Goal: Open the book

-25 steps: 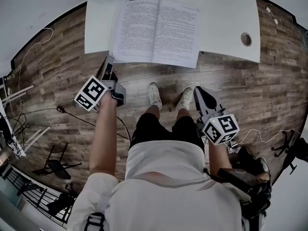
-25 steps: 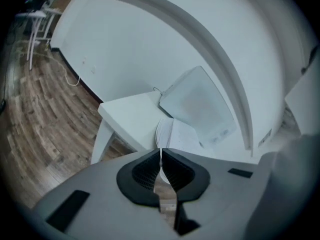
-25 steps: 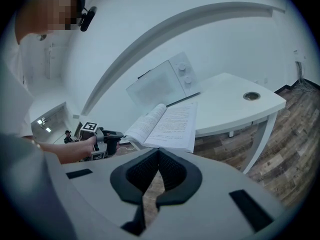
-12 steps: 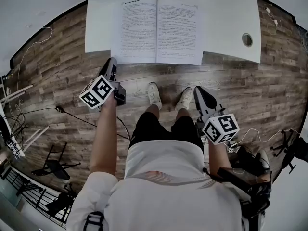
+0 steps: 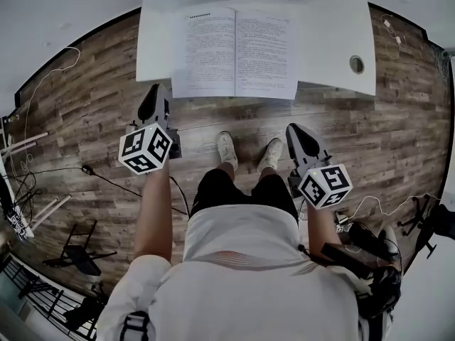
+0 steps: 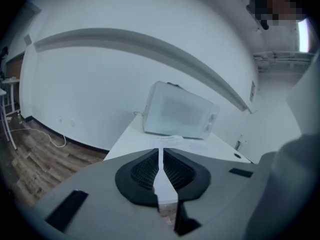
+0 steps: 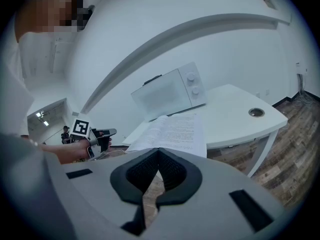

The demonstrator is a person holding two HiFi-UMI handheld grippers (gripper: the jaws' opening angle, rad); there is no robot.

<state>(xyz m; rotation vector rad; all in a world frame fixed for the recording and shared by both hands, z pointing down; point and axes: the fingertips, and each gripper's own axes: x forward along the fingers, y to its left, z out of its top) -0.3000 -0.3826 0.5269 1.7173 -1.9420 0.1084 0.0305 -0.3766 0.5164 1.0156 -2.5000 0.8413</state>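
Observation:
The book [image 5: 234,52] lies open and flat on the white table [image 5: 334,27], with printed pages on both sides. My left gripper [image 5: 153,99] hangs over the floor just short of the table's front edge, below the book's left corner. Its jaws have just been opening and show a narrow slit with nothing in it. The left gripper view looks past its tips [image 6: 160,151] at a sliver of the book [image 6: 170,140]. My right gripper [image 5: 302,139] hangs lower right of the book, shut and empty. The right gripper view shows the book [image 7: 175,131] beyond the closed tips [image 7: 158,151].
A white microwave [image 6: 177,110] stands at the table's far side behind the book. A round cable hole [image 5: 356,64] sits at the table's right. The person's shoes [image 5: 227,148] stand on the wooden floor between the grippers. Cables [image 5: 43,69] and a chair [image 5: 82,251] lie left.
The left gripper has pulled back from the book's left corner, risen and rolled, so its marker cube now faces up. The left page, curved before, lies flat. The right gripper barely moved.

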